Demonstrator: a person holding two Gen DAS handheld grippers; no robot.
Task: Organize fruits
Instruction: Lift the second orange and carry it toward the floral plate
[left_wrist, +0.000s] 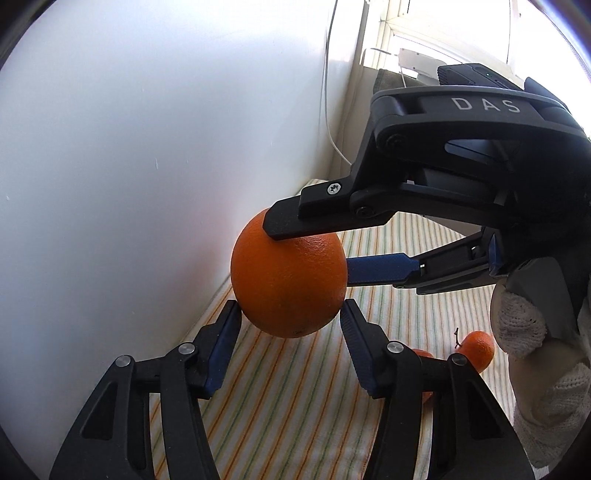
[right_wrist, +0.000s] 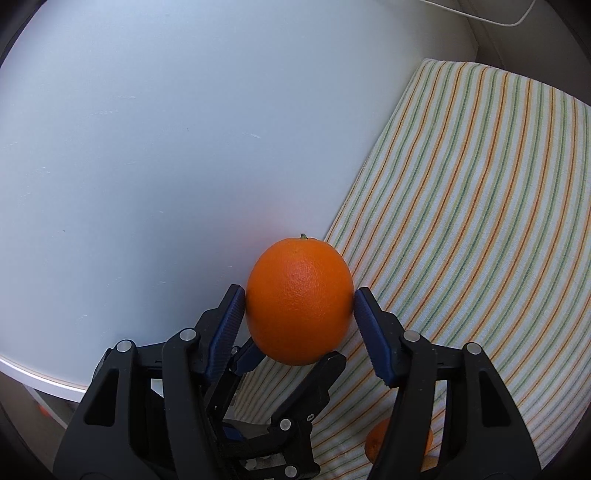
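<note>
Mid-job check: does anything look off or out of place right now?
One oddity: the orange hangs in mid-air above the striped cloth, with both the right gripper and the left gripper pressing on it. No spill or damage is visible.

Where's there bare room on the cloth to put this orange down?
The striped cloth is bare beside the white tabletop, ahead of the orange. It is crowded nearer, by the smaller fruit.

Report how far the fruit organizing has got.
Done: nothing visibly sorted; no bowl or tray shows. In hand: the orange is held in the air, the right gripper pressing its sides and the left gripper closed around its underside, seemingly a handover. Remaining: at least one small mandarin lies loose on the striped cloth.
</note>
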